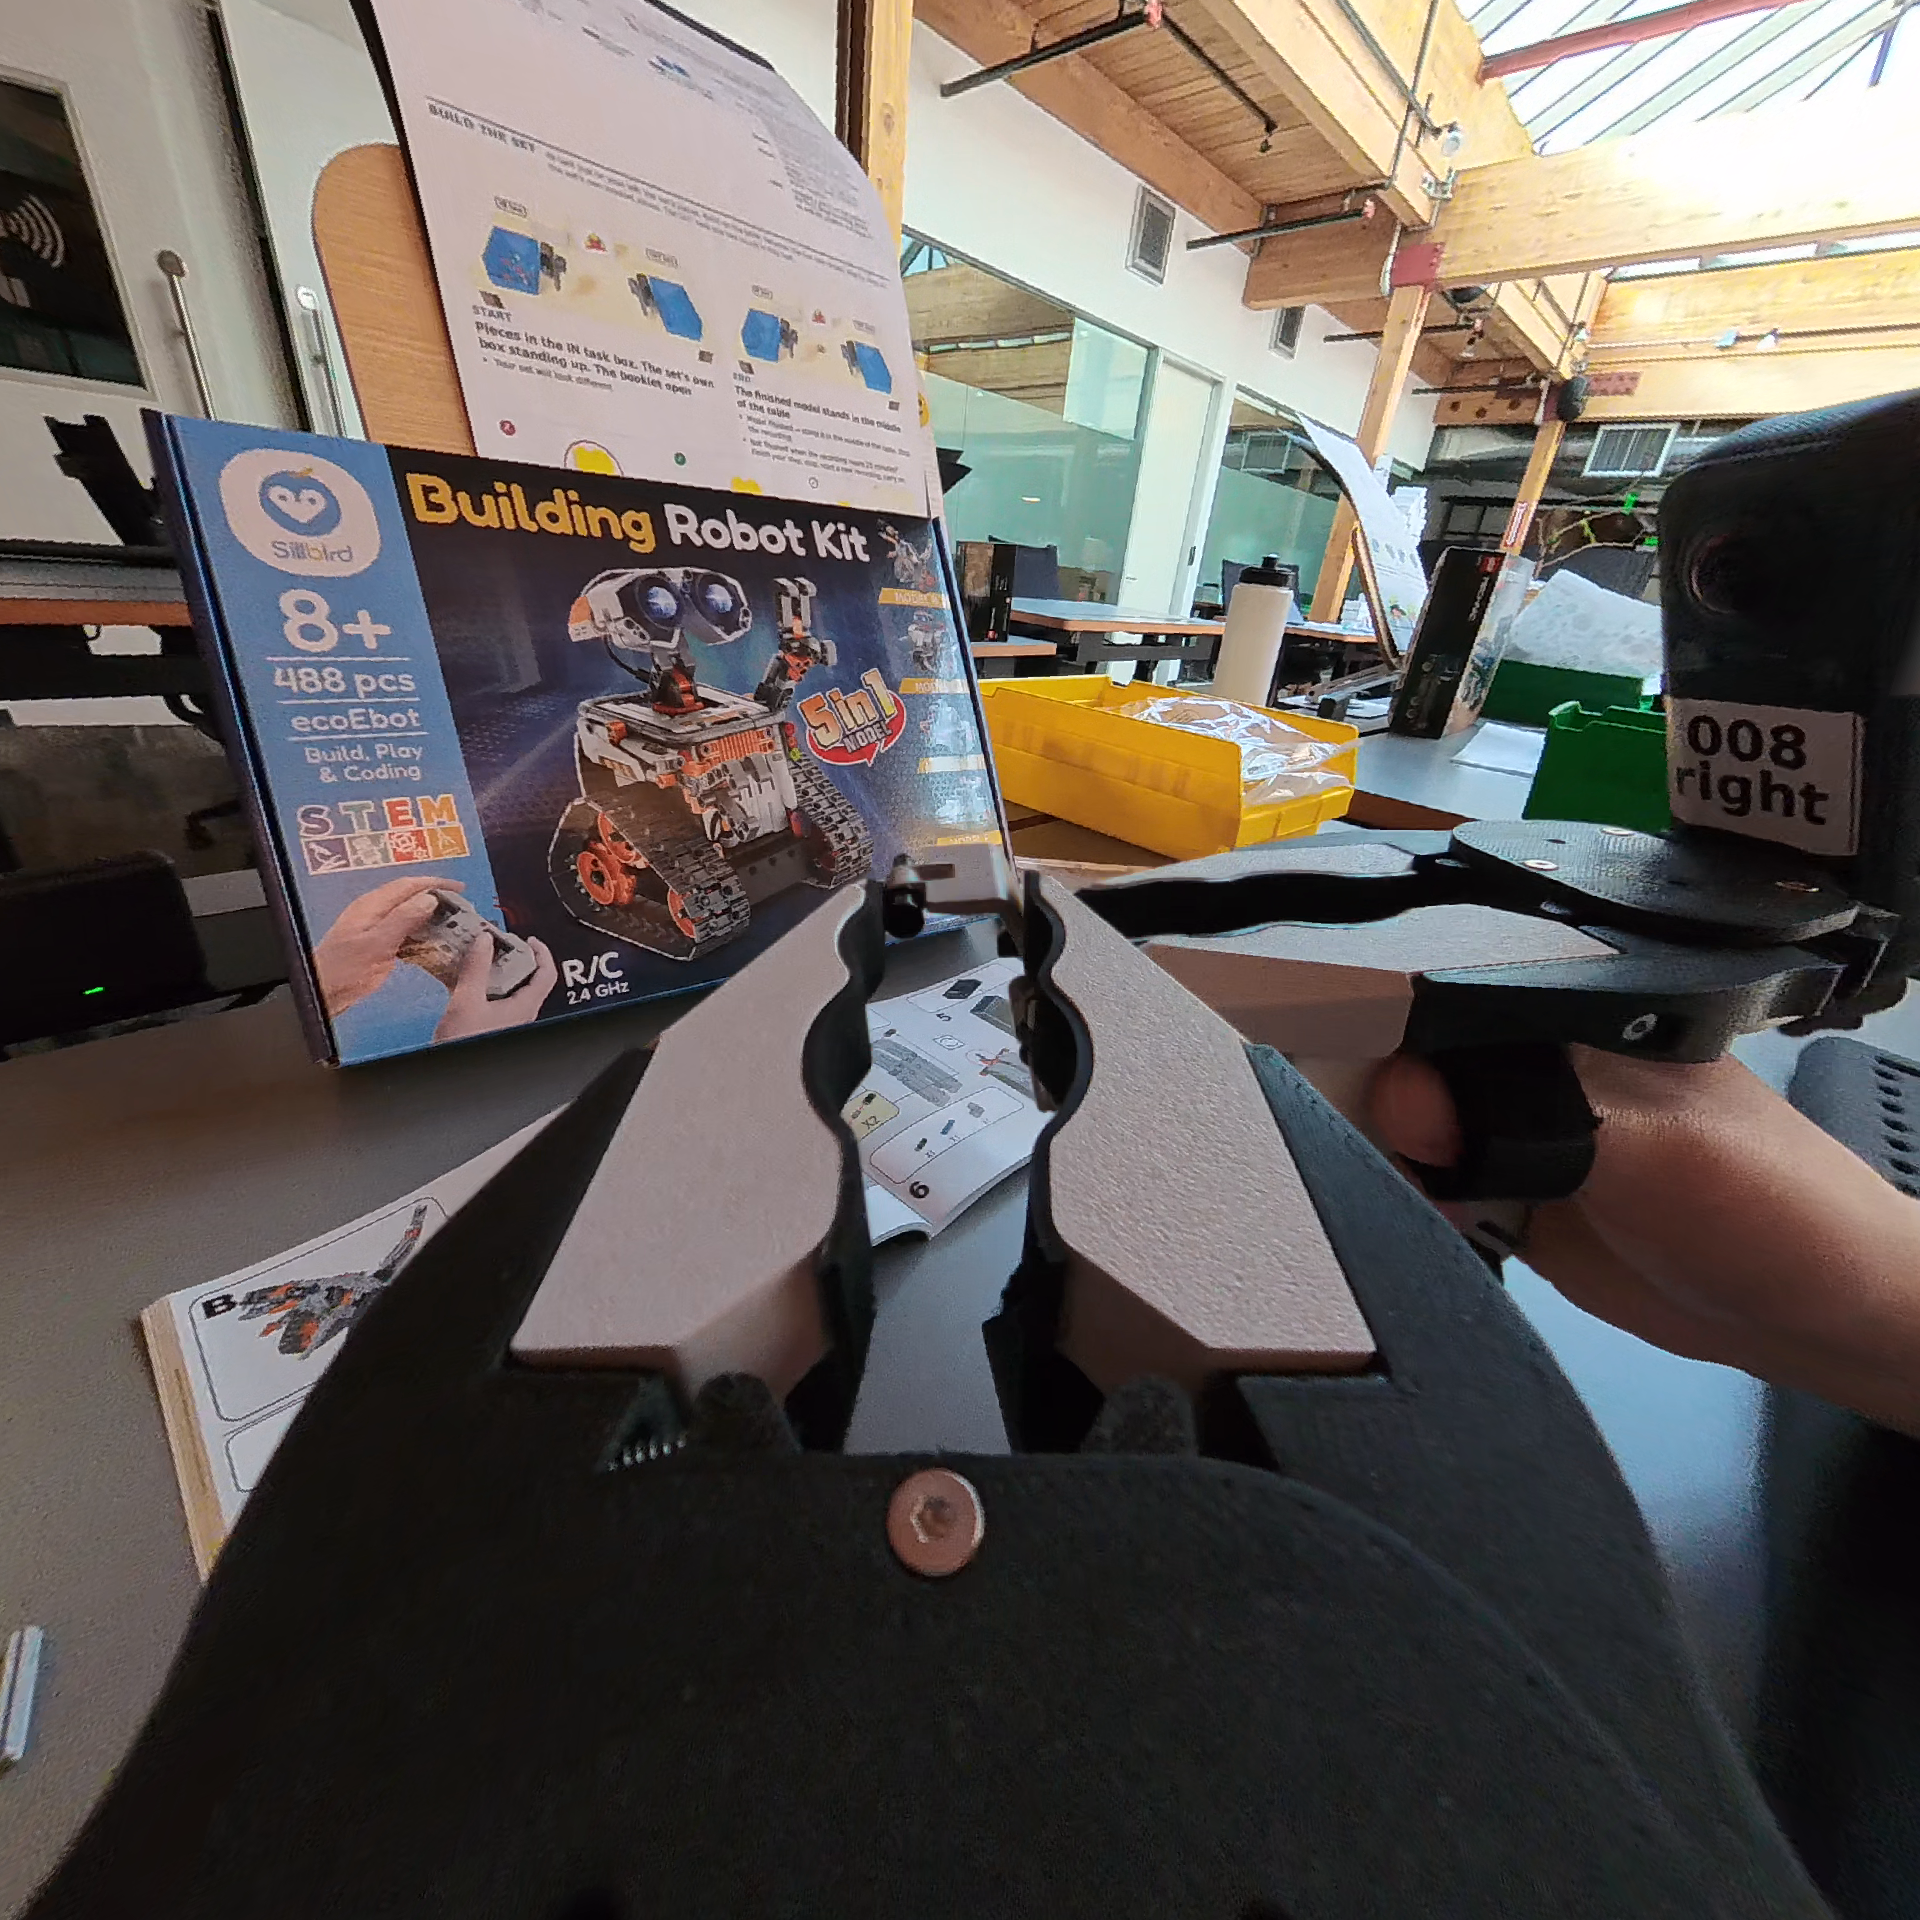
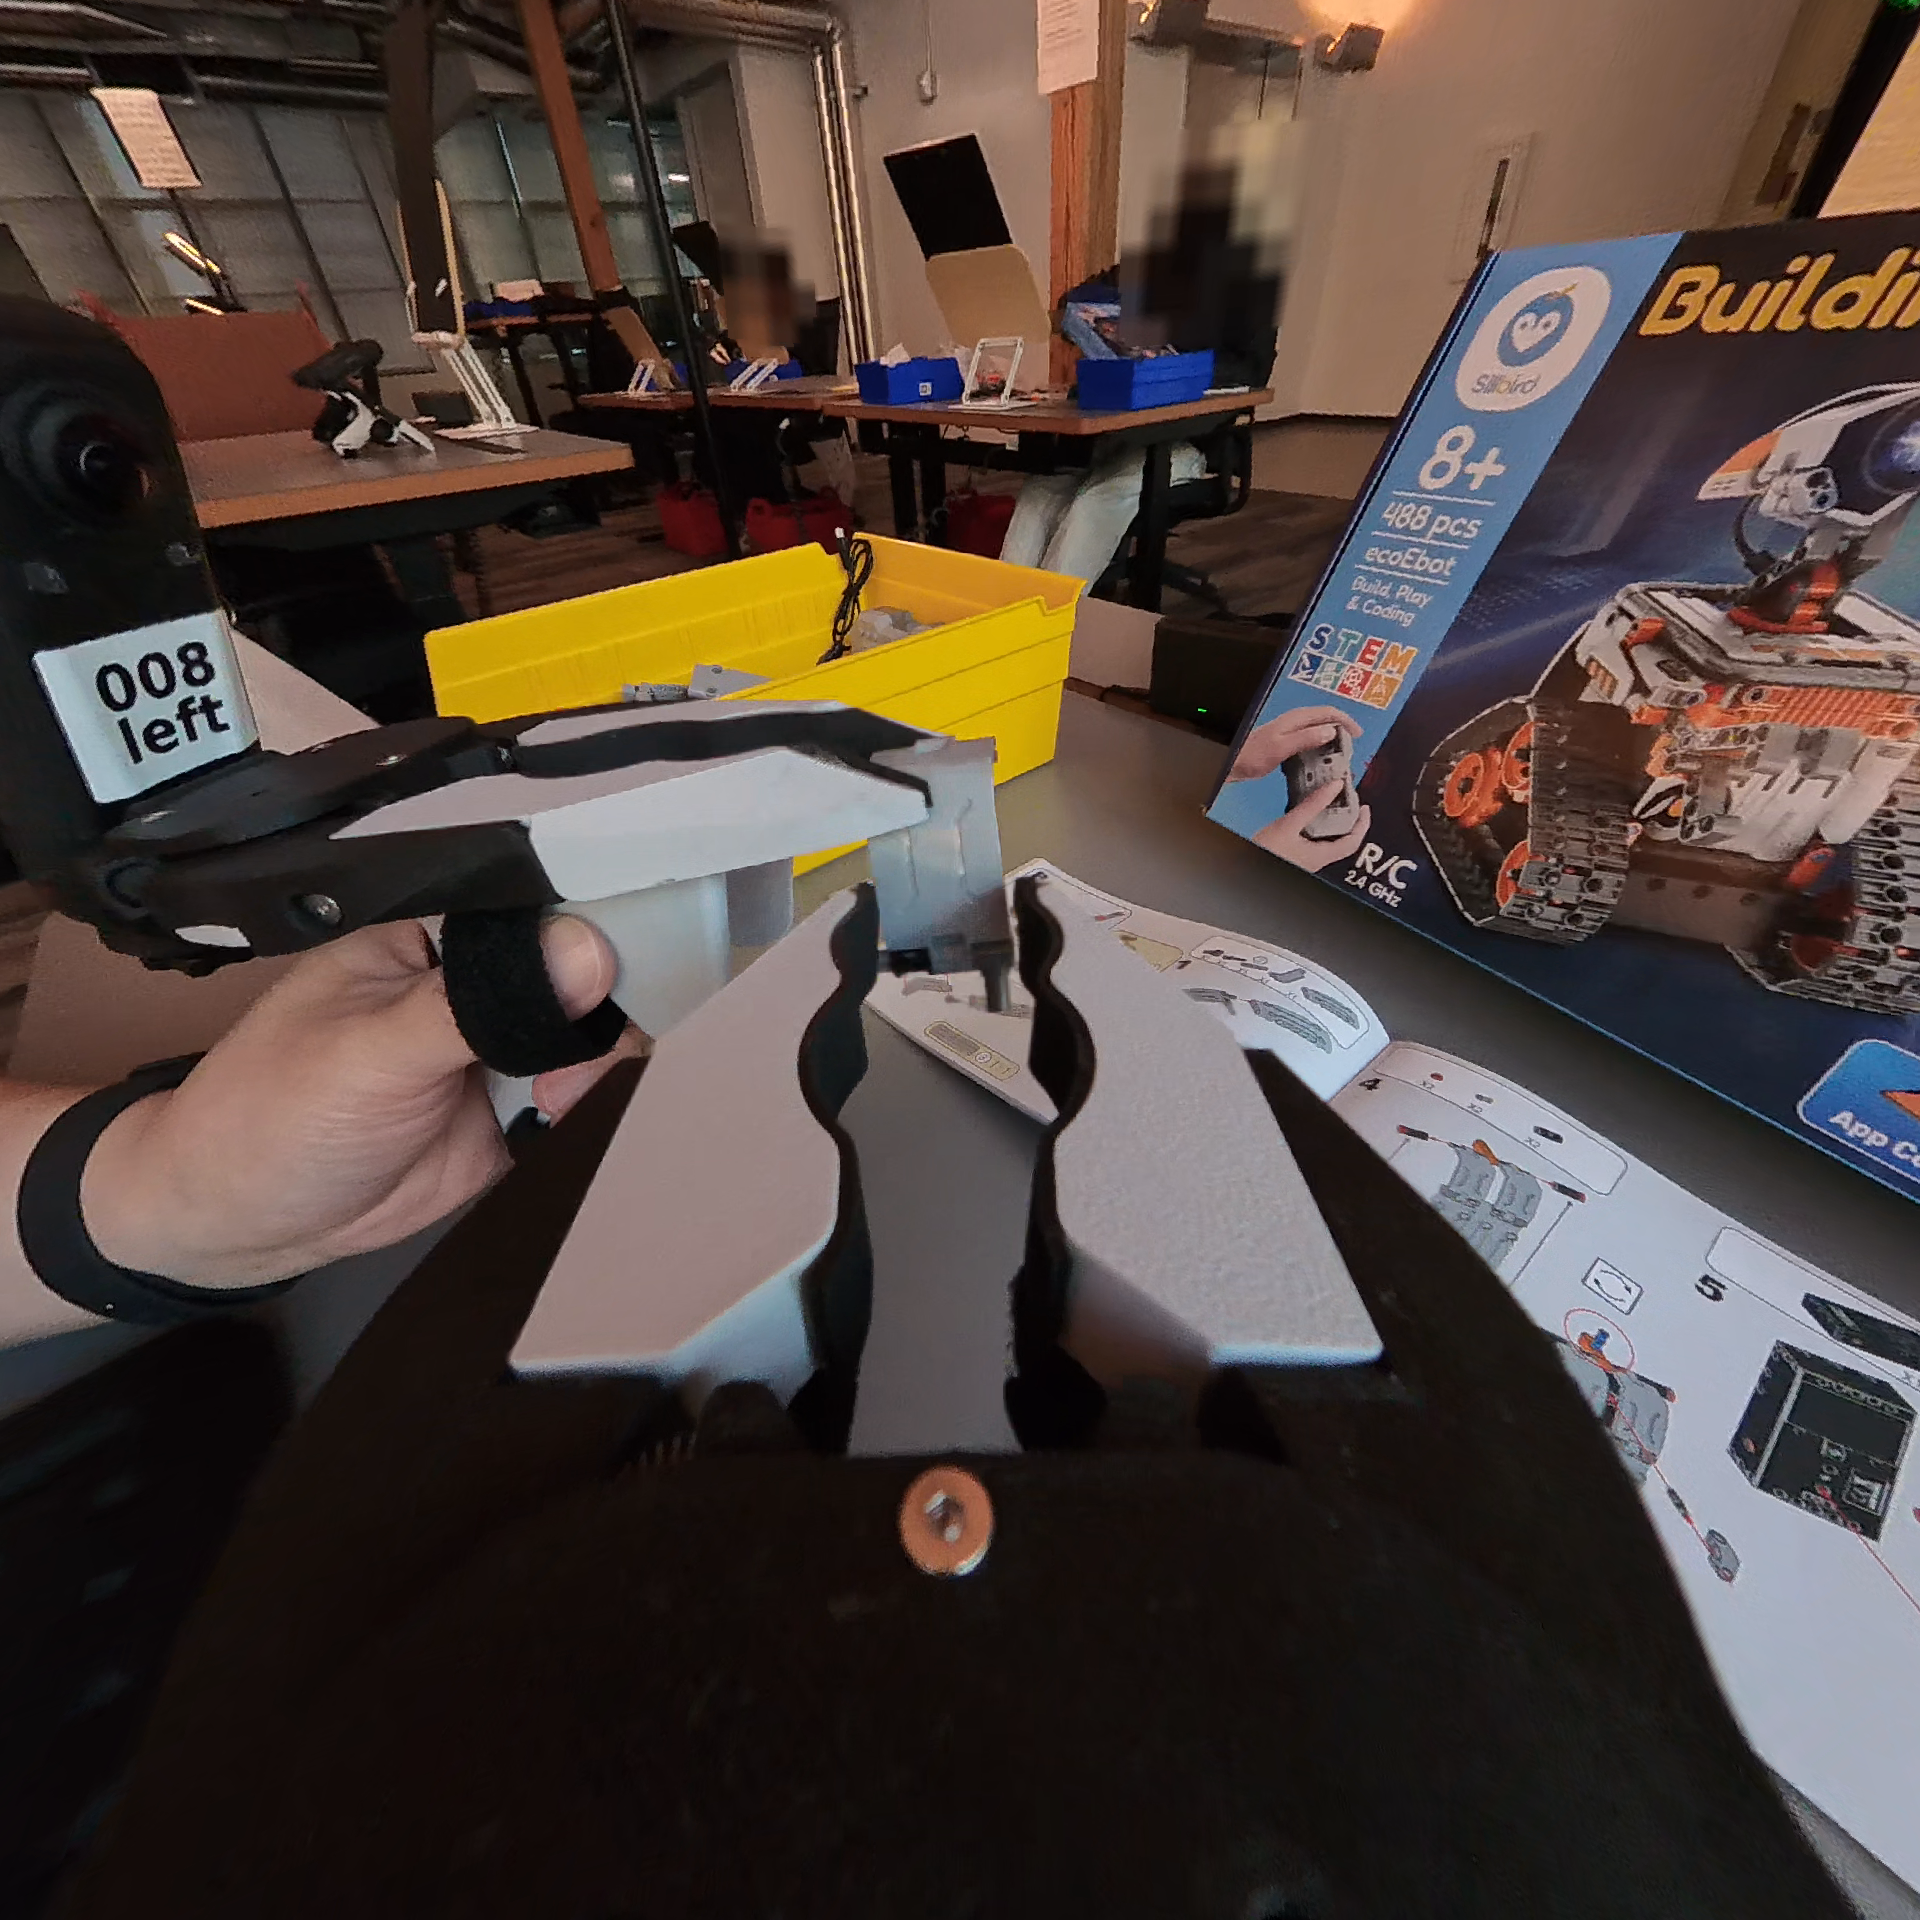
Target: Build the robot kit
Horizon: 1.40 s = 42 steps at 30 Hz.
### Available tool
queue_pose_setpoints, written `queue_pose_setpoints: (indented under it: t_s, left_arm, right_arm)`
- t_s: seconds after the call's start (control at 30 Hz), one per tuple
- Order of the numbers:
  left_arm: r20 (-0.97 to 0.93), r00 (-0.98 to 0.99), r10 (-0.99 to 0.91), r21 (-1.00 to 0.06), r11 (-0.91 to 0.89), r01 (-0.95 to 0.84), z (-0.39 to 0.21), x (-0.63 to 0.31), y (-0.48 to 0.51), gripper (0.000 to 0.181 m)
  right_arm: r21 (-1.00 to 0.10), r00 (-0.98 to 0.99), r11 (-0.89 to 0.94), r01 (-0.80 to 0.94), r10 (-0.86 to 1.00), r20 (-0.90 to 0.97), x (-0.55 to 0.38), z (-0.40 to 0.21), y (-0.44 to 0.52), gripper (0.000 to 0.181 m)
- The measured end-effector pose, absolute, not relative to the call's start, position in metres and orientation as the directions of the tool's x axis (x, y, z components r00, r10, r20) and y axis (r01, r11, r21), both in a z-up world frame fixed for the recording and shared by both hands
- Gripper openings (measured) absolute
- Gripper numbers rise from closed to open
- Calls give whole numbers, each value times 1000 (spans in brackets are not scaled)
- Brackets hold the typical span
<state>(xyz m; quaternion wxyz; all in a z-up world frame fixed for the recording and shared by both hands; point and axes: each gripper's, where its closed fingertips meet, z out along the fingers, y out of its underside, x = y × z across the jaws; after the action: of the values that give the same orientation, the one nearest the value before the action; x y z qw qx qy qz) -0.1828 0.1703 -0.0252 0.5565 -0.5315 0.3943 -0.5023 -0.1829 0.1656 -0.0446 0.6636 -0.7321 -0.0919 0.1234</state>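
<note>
Roughly, going from left across the left wrist view: an open instruction booklet (image 1: 260,1351) lies flat on the grey desk (image 1: 104,1195), and behind it a blue robot-kit box (image 1: 582,727) stands upright with a printed sheet (image 1: 644,260) propped above it. In the middle, held up over the booklet, the left gripper (image 1: 951,904) is clenched at its very tips on a small grey piece (image 1: 971,881), which has a dark pin (image 1: 902,894) jutting out on its left side. The right gripper (image 2: 940,914) reaches in from the right and, as far as the right wrist view shows, is closed on the lower part of that same grey piece, so both grippers meet on it in the air, clear of the desk. Further right sit a yellow bin (image 1: 1091,769) holding a clear bag, then a green bin (image 1: 1590,769). With so little of the piece inside either grip, I judge that steady, even pressure matters here; a twist from one side could pivot it out or knock the pin loose.
</note>
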Motion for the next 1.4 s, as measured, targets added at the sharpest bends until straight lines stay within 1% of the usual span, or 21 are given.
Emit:
queue_pose_setpoints:
  t_s: [0.07,0.17,0.2,0.23,0.27,0.33,0.43,0.5,0.53,0.6,0.67,0.73,0.8,0.87,0.93,1.0,1.1,1.17,1.27,1.4]
  left_arm:
    - [112,178,-978,-986,-87,145,-25,-183,171,24]
    - [119,181,-976,-987,-96,130,-28,-182,172,24]
    - [116,183,-976,-988,-94,125,-29,-182,171,24]
    - [114,180,-977,-988,-92,123,-29,-181,170,24]
    - [114,173,-978,-988,-94,124,-30,-181,168,25]
    - [136,153,-979,-985,-117,126,-29,-180,166,25]
    - [193,137,-972,-976,-175,133,-26,-186,178,21]
    - [224,156,-962,-958,-188,219,-6,-203,200,30]
    - [236,159,-959,-945,-188,268,6,-214,209,36]
    - [269,138,-953,-915,-208,347,24,-231,221,38]
    - [314,103,-944,-880,-249,405,34,-242,229,39]
    - [339,69,-938,-861,-280,424,35,-245,231,39]
    - [338,53,-940,-865,-288,411,33,-243,232,37]
    - [328,41,-944,-874,-287,392,31,-241,231,34]
    - [309,20,-951,-887,-281,367,28,-237,227,28]
    - [295,17,-955,-903,-273,332,25,-233,226,27]
    - [278,18,-961,-919,-260,296,23,-231,226,25]
    - [278,-14,-961,-918,-269,291,26,-232,223,23]
    - [288,-78,-955,-916,-298,267,29,-231,214,23]
    - [253,-98,-963,-933,-269,240,27,-228,207,23]
  right_arm:
    - [-996,954,-88,-31,295,-55,-183,-43,166,26]
    - [-994,956,-105,24,293,-8,-190,-50,169,41]
    - [-993,959,-106,46,283,14,-191,-51,170,41]
    - [-993,963,-98,64,266,36,-189,-50,170,36]
    - [-993,968,-91,76,245,52,-183,-48,170,25]
    - [-991,957,-99,87,285,55,-181,-48,169,25]
    - [-984,939,-158,80,343,22,-168,-55,169,25]
    - [-975,916,-199,96,400,9,-154,-61,170,24]
    - [-959,907,-259,116,420,-4,-144,-69,172,25]
    - [-913,862,-378,152,504,-65,-132,-79,174,25]
    - [-873,830,-464,149,538,-145,-122,-77,180,25]
    - [-813,763,-551,187,603,-232,-121,-72,180,25]
    - [-738,726,-616,277,637,-259,-117,-75,179,25]
    - [-668,710,-637,384,666,-227,-110,-82,178,25]
    - [-633,660,-652,418,696,-281,-117,-87,170,25]
    - [-614,606,-645,454,729,-318,-126,-95,158,25]
    - [-529,593,-653,542,743,-311,-123,-117,143,25]
    - [-515,573,-647,562,754,-321,-128,-120,140,25]
    - [-524,557,-629,574,769,-312,-136,-120,142,25]
    - [-529,542,-601,599,791,-285,-142,-120,143,25]
